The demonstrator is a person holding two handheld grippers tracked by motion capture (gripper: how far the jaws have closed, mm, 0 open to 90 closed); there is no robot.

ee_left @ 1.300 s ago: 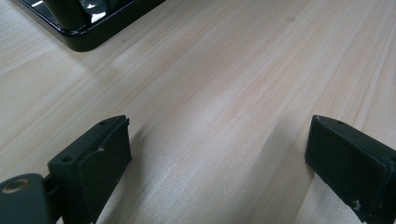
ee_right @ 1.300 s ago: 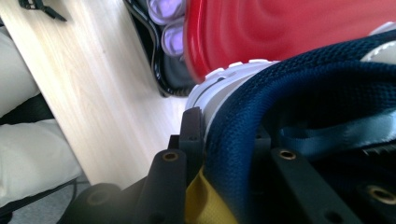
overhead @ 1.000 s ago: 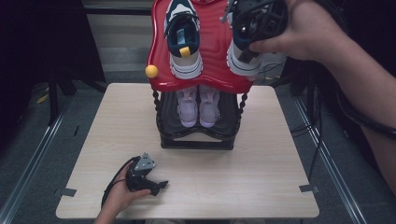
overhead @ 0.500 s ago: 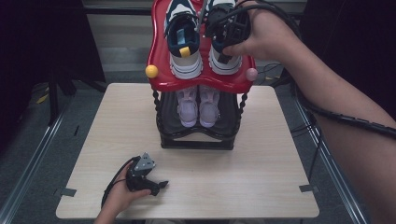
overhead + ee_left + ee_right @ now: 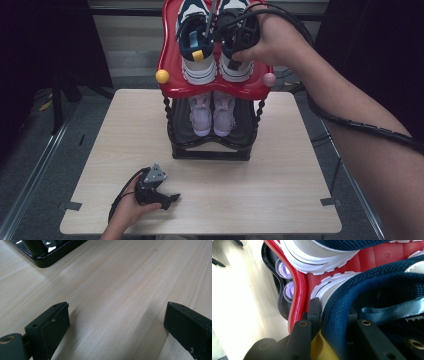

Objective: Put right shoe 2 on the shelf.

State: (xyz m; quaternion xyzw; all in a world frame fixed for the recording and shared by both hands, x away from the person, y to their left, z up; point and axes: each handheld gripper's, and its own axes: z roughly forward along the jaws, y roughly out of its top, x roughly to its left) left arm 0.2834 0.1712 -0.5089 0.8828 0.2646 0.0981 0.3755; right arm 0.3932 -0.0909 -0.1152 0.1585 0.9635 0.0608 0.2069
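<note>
Right gripper view: right gripper (image 5: 332, 322) jaws pinch the shoe's (image 5: 372, 290) heel collar; setting it flat on the shelf (image 5: 298, 287) before releasing seems best. Left gripper (image 5: 162, 197) rests released on the counter (image 5: 280, 190).

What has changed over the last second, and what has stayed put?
The right hand-held gripper carried the right navy-and-white sneaker inward from the rack's right edge and down onto the red top shelf, beside the left sneaker; its jaws are clamped on the collar. The left hand-held gripper, the lilac shoes and the table are unchanged.
</note>
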